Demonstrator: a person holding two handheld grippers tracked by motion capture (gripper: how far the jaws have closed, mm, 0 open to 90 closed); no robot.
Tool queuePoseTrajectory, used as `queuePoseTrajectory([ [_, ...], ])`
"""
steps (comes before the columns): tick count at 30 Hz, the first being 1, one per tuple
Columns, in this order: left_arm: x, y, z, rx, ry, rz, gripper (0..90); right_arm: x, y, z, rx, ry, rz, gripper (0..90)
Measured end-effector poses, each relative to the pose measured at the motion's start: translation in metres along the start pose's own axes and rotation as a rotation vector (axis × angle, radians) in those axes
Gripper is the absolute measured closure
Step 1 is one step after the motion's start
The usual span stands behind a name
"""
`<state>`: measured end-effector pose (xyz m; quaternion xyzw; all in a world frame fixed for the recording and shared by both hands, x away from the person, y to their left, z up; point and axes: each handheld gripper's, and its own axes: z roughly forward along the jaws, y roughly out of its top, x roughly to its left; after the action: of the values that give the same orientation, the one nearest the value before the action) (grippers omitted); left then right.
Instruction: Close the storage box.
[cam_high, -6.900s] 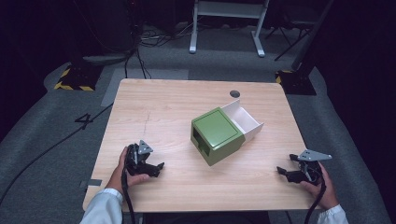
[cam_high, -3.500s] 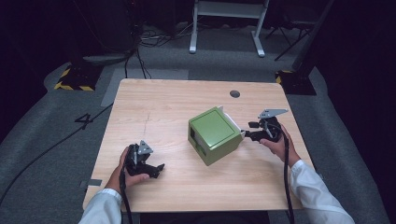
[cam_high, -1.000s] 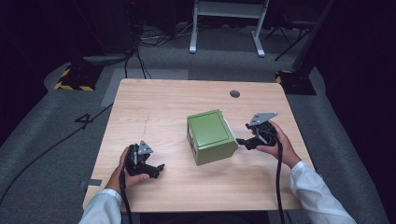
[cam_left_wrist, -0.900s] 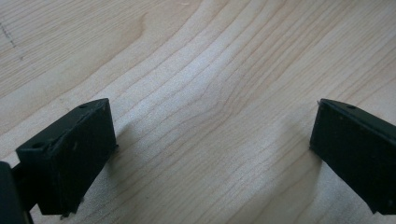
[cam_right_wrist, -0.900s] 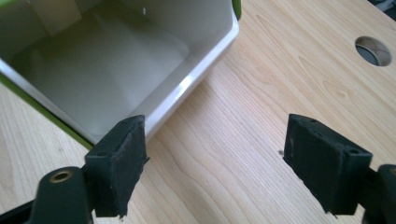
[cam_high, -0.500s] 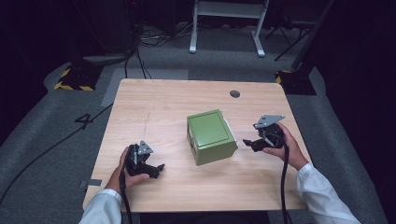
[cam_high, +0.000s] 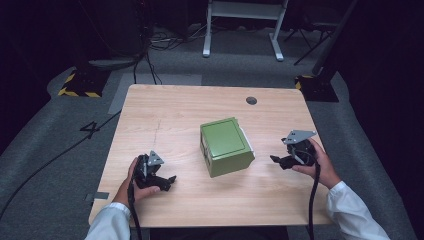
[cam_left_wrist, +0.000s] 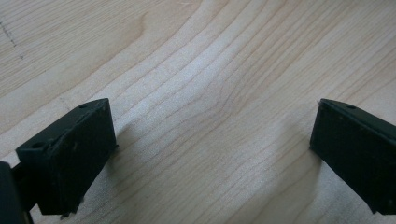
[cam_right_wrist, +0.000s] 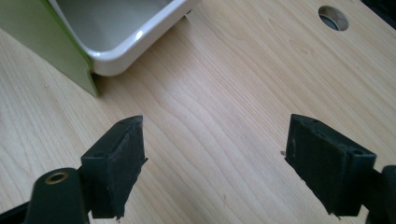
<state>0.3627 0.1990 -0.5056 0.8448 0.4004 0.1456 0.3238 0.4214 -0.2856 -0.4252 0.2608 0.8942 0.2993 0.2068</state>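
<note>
Retreating from the green box (cam_high: 227, 146), the right tongs (cam_high: 278, 160) now sit well apart from its right face, where half a second ago they were nearer and a second ago just beside it. Over the same run of frames the white drawer (cam_right_wrist: 122, 29), which stood far out to the right at the start, has gone almost fully into the box; in the high view a thin white edge (cam_high: 246, 140) is left along the right side. Judgement: the closing push is essentially done, and the right hand (cam_high: 320, 162) is clearing away.

The box stands near the middle of the tabletop (cam_high: 170, 107), slightly right of centre. The right tongs are wide apart and hold nothing. The left tongs (cam_high: 170, 181) have kept their place near the front left edge, jaws likewise apart and empty, over bare wood.

Points hard to establish:
- Whether the drawer is flush. The right gripper view shows its rounded rim projecting past the green wall, but the box is cut off by the frame.
- The drawer's contents: the visible inside looks bare, the rest is out of frame.
- The box's front face is too small in the high view to read.
</note>
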Motion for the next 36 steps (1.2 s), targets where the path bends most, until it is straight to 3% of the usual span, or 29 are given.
queuePoseTrajectory([
  [17, -0.001, 0.000, 0.000, -0.001, 0.000, -0.006, 0.5, -0.001, -0.047, -0.019, 0.021, -0.054, 0.017, 19.6],
  [31, -0.001, 0.000, 0.000, -0.001, 0.000, -0.006, 0.5, -0.007, -0.103, -0.026, 0.015, -0.074, 0.128, 19.3],
  [36, 0.000, 0.000, 0.000, -0.001, -0.001, -0.006, 0.5, -0.009, -0.125, -0.029, 0.006, -0.092, 0.195, 19.2],
])
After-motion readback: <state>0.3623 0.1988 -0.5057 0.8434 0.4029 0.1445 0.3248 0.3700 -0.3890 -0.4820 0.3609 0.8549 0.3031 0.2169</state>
